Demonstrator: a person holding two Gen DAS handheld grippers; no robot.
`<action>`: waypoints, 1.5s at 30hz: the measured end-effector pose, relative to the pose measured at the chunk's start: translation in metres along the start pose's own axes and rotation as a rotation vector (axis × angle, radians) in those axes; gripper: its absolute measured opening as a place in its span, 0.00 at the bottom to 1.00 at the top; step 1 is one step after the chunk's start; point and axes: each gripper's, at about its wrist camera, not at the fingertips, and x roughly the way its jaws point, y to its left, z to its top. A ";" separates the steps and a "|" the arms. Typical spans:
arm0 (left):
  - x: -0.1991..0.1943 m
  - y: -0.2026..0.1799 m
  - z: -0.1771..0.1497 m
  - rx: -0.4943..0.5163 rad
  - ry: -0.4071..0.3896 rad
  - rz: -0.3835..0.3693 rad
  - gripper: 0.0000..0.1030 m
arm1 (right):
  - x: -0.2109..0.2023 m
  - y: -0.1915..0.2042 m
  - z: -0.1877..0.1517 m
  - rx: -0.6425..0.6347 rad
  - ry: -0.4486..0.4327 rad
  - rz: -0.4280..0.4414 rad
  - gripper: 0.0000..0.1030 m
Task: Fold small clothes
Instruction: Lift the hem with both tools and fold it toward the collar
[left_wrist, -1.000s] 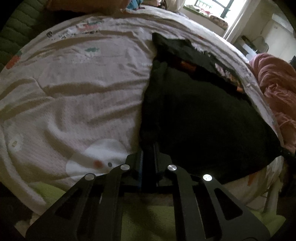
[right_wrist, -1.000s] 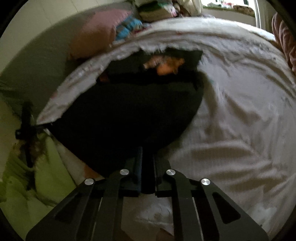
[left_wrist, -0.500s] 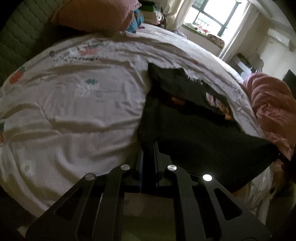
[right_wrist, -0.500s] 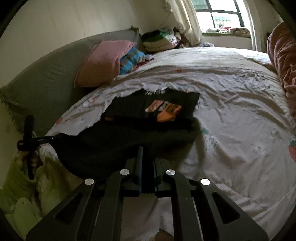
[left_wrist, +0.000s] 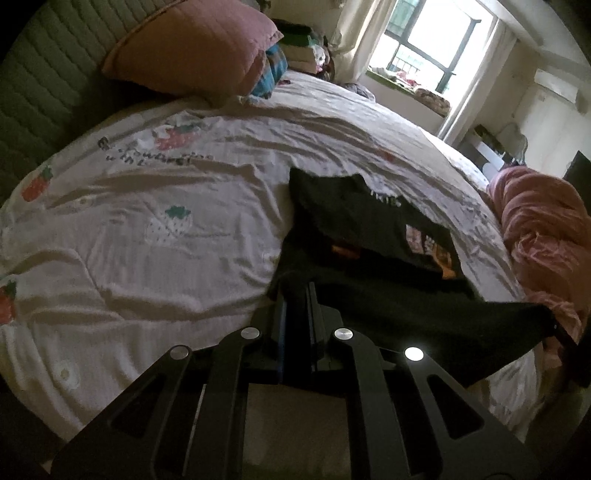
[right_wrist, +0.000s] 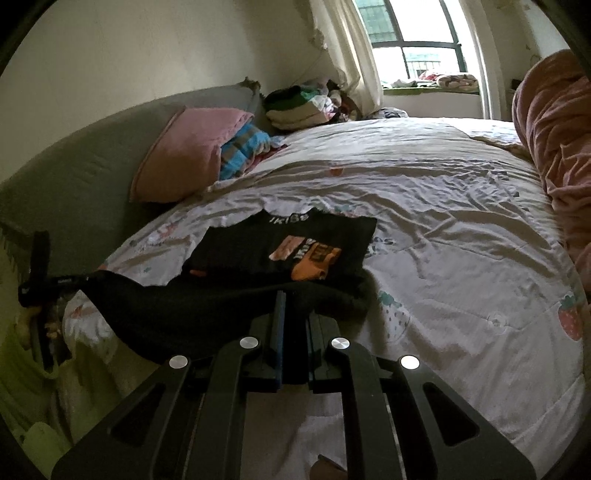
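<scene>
A black T-shirt (right_wrist: 280, 240) with an orange print lies on the strawberry-print bed sheet (left_wrist: 166, 229); its far half rests flat. Its near edge is lifted off the bed and stretched taut between my two grippers. In the left wrist view my left gripper (left_wrist: 297, 291) is shut on one corner of that edge, and the black cloth (left_wrist: 424, 317) runs right to the right gripper (left_wrist: 554, 326) at the frame's edge. In the right wrist view my right gripper (right_wrist: 291, 299) is shut on the other corner, with the left gripper (right_wrist: 79, 280) at the far left holding its end.
A pink pillow (left_wrist: 195, 48) and a striped blue cloth (right_wrist: 243, 147) lean on the green headboard (left_wrist: 44, 92). A stack of folded clothes (right_wrist: 295, 107) sits by the window. A bunched pink quilt (left_wrist: 546, 221) lies along the bed's far side.
Both grippers have risen with the shirt's near edge, which now hangs taut above the bed. The views have tilted up, and the printed far half now shows.
</scene>
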 end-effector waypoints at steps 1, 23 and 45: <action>0.000 -0.001 0.003 -0.003 -0.007 0.000 0.03 | 0.000 -0.002 0.001 0.007 -0.007 -0.002 0.07; 0.018 -0.021 0.070 -0.005 -0.119 0.019 0.03 | 0.025 -0.016 0.050 0.057 -0.133 -0.072 0.07; 0.089 -0.020 0.115 -0.049 -0.113 0.038 0.03 | 0.100 -0.037 0.081 0.053 -0.110 -0.181 0.07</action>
